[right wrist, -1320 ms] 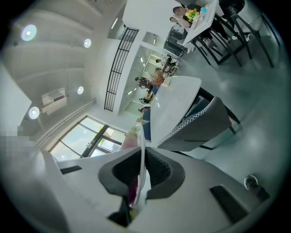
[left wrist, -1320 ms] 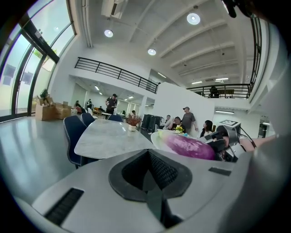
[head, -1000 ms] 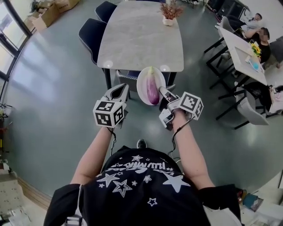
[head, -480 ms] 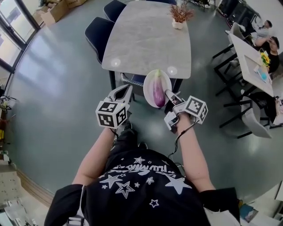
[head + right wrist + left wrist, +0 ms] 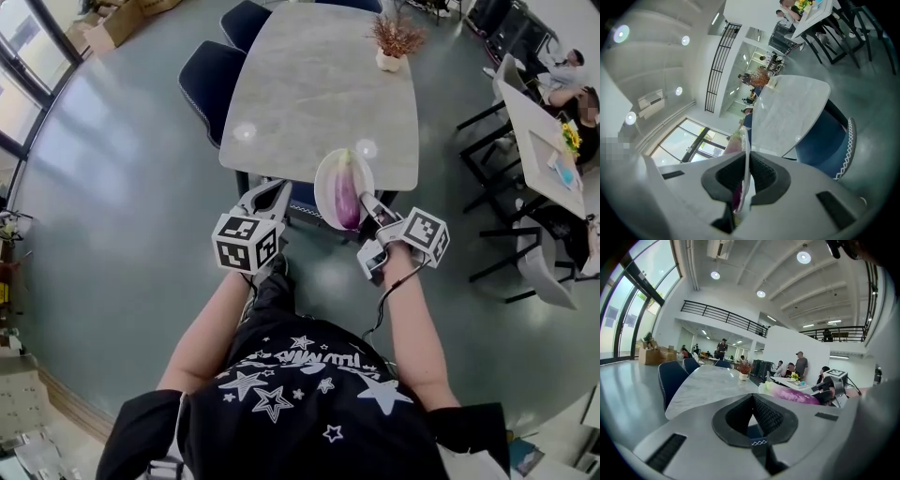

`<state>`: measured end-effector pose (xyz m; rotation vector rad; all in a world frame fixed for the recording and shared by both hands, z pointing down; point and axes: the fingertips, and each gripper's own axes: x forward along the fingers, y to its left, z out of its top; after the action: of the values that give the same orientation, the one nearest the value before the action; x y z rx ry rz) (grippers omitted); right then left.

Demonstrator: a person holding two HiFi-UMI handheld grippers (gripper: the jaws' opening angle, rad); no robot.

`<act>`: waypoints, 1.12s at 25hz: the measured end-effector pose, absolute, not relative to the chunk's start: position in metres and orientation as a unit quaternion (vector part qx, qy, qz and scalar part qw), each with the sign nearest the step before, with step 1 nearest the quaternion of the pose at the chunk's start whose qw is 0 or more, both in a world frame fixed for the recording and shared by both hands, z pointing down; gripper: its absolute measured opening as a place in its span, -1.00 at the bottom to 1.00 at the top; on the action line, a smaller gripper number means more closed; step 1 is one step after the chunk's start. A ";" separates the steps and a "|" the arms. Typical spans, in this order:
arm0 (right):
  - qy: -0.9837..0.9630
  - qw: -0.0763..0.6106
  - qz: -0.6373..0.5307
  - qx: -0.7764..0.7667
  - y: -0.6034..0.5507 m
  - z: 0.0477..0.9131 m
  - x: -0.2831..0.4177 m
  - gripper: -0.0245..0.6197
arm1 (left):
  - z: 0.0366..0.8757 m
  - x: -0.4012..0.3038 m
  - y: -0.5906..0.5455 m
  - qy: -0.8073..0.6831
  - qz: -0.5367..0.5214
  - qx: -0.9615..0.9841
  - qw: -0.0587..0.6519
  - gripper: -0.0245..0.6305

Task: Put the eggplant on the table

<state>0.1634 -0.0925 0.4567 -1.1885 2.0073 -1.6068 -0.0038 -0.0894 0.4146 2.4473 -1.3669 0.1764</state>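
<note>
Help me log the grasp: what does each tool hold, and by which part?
The right tool pinches the near rim of the round white plate carrying the long purple eggplant. The left tool is shut on nothing.

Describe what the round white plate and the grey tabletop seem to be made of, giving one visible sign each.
The round white plate looks like glazed ceramic, possibly melamine: it is smooth and evenly white, with a thin rim. The grey tabletop looks like polished marble or a stone-look slab: it shows faint veining and two bright light reflections near its edge.
</note>
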 end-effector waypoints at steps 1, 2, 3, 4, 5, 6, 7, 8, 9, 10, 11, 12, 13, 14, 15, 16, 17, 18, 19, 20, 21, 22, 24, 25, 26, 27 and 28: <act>0.698 0.153 -0.562 -0.417 -0.103 0.459 0.161 -0.85 | 0.416 -0.006 -0.100 -0.478 0.061 0.860 0.169 -0.90; 0.695 0.152 -0.564 -0.419 -0.113 0.462 0.158 -0.85 | 0.418 -0.009 -0.111 -0.475 0.062 0.861 0.172 -0.90; 0.693 0.150 -0.566 -0.421 -0.122 0.464 0.154 -0.85 | 0.420 -0.012 -0.121 -0.473 0.063 0.861 0.174 -0.90; 0.691 0.148 -0.567 -0.422 -0.130 0.465 0.151 -0.85 | 0.421 -0.015 -0.131 -0.471 0.064 0.862 0.176 -0.90; 0.690 0.147 -0.567 -0.424 -0.135 0.465 0.149 -0.85 | 0.422 -0.017 -0.138 -0.470 0.065 0.862 0.177 -0.90; 0.689 0.148 -0.567 -0.426 -0.139 0.465 0.148 -0.85 | 0.423 -0.018 -0.144 -0.468 0.066 0.863 0.179 -0.90; 0.688 0.150 -0.567 -0.428 -0.142 0.465 0.147 -0.85 | 0.423 -0.019 -0.148 -0.467 0.066 0.863 0.179 -0.90; 0.687 0.152 -0.566 -0.430 -0.145 0.465 0.147 -0.85 | 0.423 -0.019 -0.153 -0.465 0.065 0.864 0.179 -0.90; 0.685 0.153 -0.566 -0.432 -0.149 0.465 0.147 -0.85 | 0.423 -0.020 -0.159 -0.463 0.065 0.866 0.179 -0.90; 0.683 0.153 -0.566 -0.435 -0.157 0.465 0.145 -0.85 | 0.423 -0.022 -0.169 -0.460 0.065 0.867 0.179 -0.90; 0.681 0.152 -0.566 -0.439 -0.167 0.466 0.142 -0.85 | 0.423 -0.025 -0.181 -0.457 0.065 0.869 0.180 -0.90; 0.679 0.152 -0.566 -0.443 -0.178 0.466 0.139 -0.85 | 0.424 -0.028 -0.194 -0.453 0.065 0.871 0.181 -0.90; 0.676 0.152 -0.566 -0.447 -0.188 0.466 0.138 -0.85 | 0.424 -0.030 -0.206 -0.448 0.065 0.873 0.183 -0.90; 0.674 0.153 -0.564 -0.452 -0.196 0.465 0.137 -0.85 | 0.425 -0.031 -0.216 -0.443 0.065 0.875 0.185 -0.90; 0.671 0.154 -0.563 -0.457 -0.202 0.464 0.137 -0.85 | 0.425 -0.031 -0.224 -0.439 0.065 0.877 0.186 -0.90; 0.670 0.155 -0.560 -0.462 -0.208 0.462 0.137 -0.85 | 0.425 -0.032 -0.231 -0.434 0.064 0.879 0.186 -0.90; 0.668 0.156 -0.558 -0.467 -0.213 0.460 0.138 -0.85 | 0.424 -0.032 -0.237 -0.430 0.064 0.881 0.186 -0.90; 0.667 0.158 -0.556 -0.471 -0.217 0.458 0.138 -0.85 | 0.422 -0.033 -0.243 -0.426 0.063 0.883 0.186 -0.90; 0.665 0.159 -0.553 -0.476 -0.222 0.456 0.138 -0.85 | 0.421 -0.034 -0.248 -0.422 0.062 0.885 0.185 -0.90; 0.664 0.160 -0.551 -0.480 -0.227 0.455 0.137 -0.85 | 0.419 -0.034 -0.253 -0.418 0.061 0.888 0.184 -0.90; 0.663 0.161 -0.548 -0.484 -0.232 0.454 0.137 -0.85 | 0.419 -0.035 -0.259 -0.414 0.060 0.890 0.184 -0.90; 0.662 0.163 -0.546 -0.487 -0.237 0.453 0.135 -0.85 | 0.419 -0.036 -0.265 -0.409 0.060 0.892 0.184 -0.90; 0.659 0.165 -0.544 -0.492 -0.247 0.453 0.131 -0.85 | 0.421 -0.038 -0.276 -0.401 0.060 0.895 0.186 -0.90; 0.658 0.164 -0.544 -0.495 -0.251 0.454 0.129 -0.85 | 0.421 -0.039 -0.282 -0.397 0.060 0.896 0.187 -0.90; 0.656 0.164 -0.544 -0.497 -0.256 0.455 0.126 -0.85 | 0.422 -0.041 -0.287 -0.394 0.059 0.898 0.188 -0.90; 0.654 0.165 -0.543 -0.500 -0.260 0.456 0.124 -0.85 | 0.422 -0.043 -0.292 -0.391 0.059 0.899 0.188 -0.90; 0.652 0.166 -0.543 -0.502 -0.264 0.457 0.122 -0.85 | 0.421 -0.045 -0.297 -0.389 0.059 0.900 0.187 -0.90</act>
<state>0.1219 -0.2639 0.4567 -1.4282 1.8567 -1.5472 -0.0452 -0.2969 0.4211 2.5337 -1.0952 0.1656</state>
